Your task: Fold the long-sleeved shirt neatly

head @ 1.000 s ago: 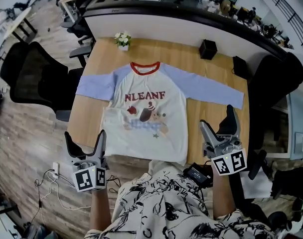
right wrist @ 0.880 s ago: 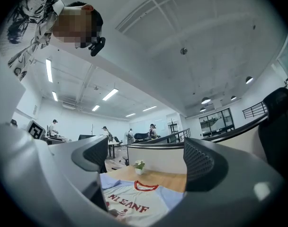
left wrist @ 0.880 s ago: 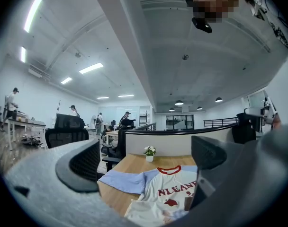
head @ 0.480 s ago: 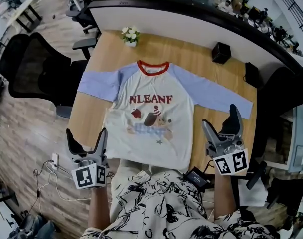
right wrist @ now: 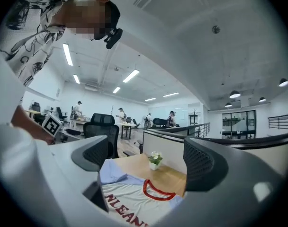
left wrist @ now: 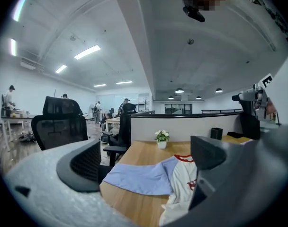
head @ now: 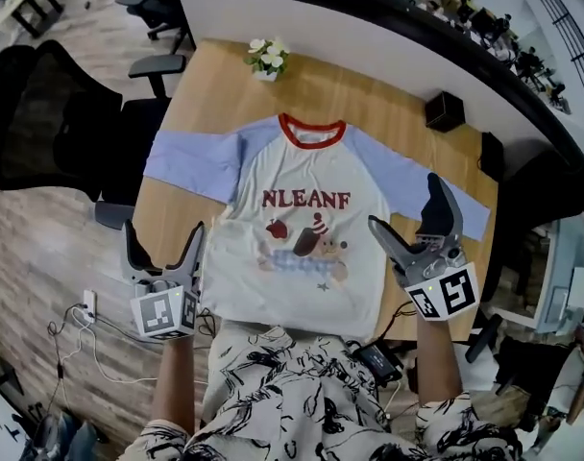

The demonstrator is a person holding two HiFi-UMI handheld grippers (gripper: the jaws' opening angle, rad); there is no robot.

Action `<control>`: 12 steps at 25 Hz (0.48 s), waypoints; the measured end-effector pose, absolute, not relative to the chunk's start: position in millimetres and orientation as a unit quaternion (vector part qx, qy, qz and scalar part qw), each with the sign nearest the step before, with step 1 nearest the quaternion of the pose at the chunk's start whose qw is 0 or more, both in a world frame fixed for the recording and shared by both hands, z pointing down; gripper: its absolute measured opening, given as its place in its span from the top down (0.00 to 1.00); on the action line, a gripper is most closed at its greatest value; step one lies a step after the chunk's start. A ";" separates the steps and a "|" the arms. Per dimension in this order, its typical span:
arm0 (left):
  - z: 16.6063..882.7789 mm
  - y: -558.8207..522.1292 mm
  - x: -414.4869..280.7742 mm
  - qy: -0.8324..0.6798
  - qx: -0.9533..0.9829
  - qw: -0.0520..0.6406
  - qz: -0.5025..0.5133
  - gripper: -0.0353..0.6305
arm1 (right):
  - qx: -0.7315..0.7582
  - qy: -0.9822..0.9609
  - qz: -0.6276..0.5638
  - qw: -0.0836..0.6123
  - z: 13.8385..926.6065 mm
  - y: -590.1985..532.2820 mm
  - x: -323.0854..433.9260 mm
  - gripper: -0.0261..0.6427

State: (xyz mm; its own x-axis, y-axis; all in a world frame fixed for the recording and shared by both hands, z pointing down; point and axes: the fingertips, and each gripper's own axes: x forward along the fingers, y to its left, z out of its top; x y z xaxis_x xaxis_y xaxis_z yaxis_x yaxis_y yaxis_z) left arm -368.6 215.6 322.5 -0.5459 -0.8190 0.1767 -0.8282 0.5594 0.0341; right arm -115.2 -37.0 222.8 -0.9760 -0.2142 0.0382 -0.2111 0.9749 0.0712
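A long-sleeved shirt (head: 306,233) lies flat, front up, on the wooden table (head: 225,94): white body, red collar, pale blue sleeves spread left and right, red lettering and a printed picture on the chest. My left gripper (head: 163,241) hangs open just off the shirt's lower left corner, nothing between its jaws. My right gripper (head: 405,206) stands open above the shirt's right side near the right sleeve, also empty. The left sleeve (left wrist: 139,178) shows between the jaws in the left gripper view. The collar (right wrist: 158,190) shows in the right gripper view.
A small white pot of flowers (head: 267,59) stands at the table's far edge. A black box (head: 445,111) sits at the far right. Black office chairs (head: 52,113) stand left of the table, and a dark partition runs behind it. Cables (head: 81,320) lie on the floor at the left.
The head view has shifted, so the shirt sits lower and closer. My right gripper has moved up and in over the shirt's right side. My left gripper stays near the lower left corner.
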 end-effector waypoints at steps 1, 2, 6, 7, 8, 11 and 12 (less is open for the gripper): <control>332.1 217.9 -380.8 -0.879 0.467 0.093 0.029 0.07 | 0.091 -0.994 -0.040 0.034 228.9 -35.8 -133.6 0.22; 342.0 220.4 -392.5 -0.879 0.465 0.099 0.033 0.07 | 0.076 -0.995 -0.045 0.045 235.0 -35.1 -152.3 0.22; 380.2 233.1 -430.5 -0.877 0.461 0.128 0.047 0.08 | 0.008 -0.994 -0.063 0.089 259.1 -27.1 -230.4 0.23; 389.9 236.2 -437.9 -0.876 0.460 0.138 0.047 0.08 | -0.013 -0.992 -0.071 0.103 266.6 -22.5 -250.9 0.23; 399.7 238.0 -445.4 -0.874 0.460 0.149 0.047 0.08 | -0.034 -0.989 -0.079 0.117 275.1 -17.4 -272.1 0.23; 427.0 236.6 -467.3 -0.864 0.467 0.177 0.058 0.08 | -0.094 -0.979 -0.096 0.155 305.2 -1.1 -336.6 0.23; 434.6 235.3 -473.4 -0.862 0.468 0.181 0.066 0.08 | -0.112 -0.975 -0.099 0.166 316.4 4.4 -357.3 0.22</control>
State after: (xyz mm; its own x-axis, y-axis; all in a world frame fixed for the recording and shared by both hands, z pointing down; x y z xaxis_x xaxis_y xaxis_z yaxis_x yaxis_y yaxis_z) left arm -473.4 235.3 434.6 -0.4957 -0.7837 0.3743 -0.8313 0.5529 0.0566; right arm -357.3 4.4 316.4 -0.9195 0.1861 0.3463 0.2520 0.9551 0.1560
